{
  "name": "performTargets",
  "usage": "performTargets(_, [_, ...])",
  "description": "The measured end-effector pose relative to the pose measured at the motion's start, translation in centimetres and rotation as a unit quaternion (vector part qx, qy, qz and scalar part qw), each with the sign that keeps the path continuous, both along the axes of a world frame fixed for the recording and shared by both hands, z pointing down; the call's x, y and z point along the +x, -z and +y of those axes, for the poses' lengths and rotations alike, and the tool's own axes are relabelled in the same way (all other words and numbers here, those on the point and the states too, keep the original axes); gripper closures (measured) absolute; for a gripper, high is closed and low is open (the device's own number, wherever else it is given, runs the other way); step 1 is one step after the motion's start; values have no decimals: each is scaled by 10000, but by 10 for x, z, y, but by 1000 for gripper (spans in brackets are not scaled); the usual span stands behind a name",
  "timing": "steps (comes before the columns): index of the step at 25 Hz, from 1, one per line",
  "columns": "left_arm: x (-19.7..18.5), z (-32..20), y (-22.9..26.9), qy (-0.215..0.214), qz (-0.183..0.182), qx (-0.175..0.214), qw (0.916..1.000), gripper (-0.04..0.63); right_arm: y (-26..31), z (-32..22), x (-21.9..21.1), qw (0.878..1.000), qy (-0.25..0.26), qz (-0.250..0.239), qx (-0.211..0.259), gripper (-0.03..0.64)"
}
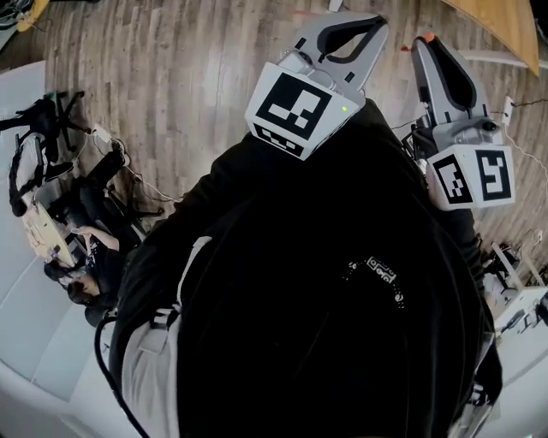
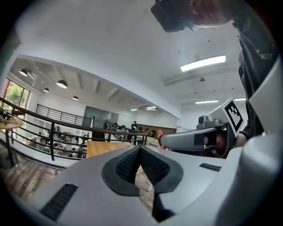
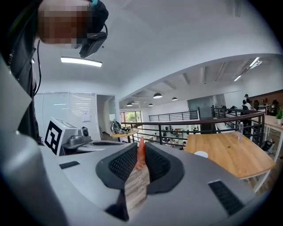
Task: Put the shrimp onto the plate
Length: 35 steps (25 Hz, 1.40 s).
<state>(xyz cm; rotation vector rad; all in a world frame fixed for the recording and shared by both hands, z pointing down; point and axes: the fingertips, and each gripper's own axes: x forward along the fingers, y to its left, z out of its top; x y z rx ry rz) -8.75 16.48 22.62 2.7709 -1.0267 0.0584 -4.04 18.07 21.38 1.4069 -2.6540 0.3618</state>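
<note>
My right gripper (image 3: 141,149) is shut on an orange shrimp (image 3: 141,155), which stands upright between its black pads with its tip poking past them. In the head view the shrimp's orange tip (image 1: 425,38) shows at the end of the right gripper (image 1: 425,44). My left gripper (image 2: 140,149) is shut with nothing in it, its pads meeting at the tips. In the head view it (image 1: 377,20) is held up in front of my chest, just left of the right one. A small white round dish (image 3: 201,154) lies on a wooden table (image 3: 234,156) far off to the right.
Both grippers point out over a black railing (image 3: 185,126) into a large hall. My black jacket (image 1: 325,291) fills most of the head view, above wood-plank floor (image 1: 171,68). Dark equipment and cables (image 1: 60,171) stand at the left beside a white curved surface (image 1: 26,325).
</note>
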Motion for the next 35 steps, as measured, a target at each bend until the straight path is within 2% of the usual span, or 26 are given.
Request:
performTargets(9, [-63, -40, -7, 825, -112, -5, 9965, 591, -4, -53, -58, 9964, 839, -91, 113, 551])
performTargets(16, [-74, -49, -7, 1198, -147, 44, 9927, 591, -2, -68, -62, 9930, 1151, -155, 207, 551])
performTargets(22, [-46, -101, -21, 1142, -218, -100, 9932, 591, -24, -110, -38, 9935, 1113, -228, -74, 551])
performTargets(30, [19, -171, -22, 658, -332, -165, 9971, 591, -24, -179, 23, 9963, 771, -313, -194, 551])
performTargets(35, [61, -209, -25, 403, -369, -230, 9982, 591, -25, -223, 79, 9978, 431, -446, -250, 551])
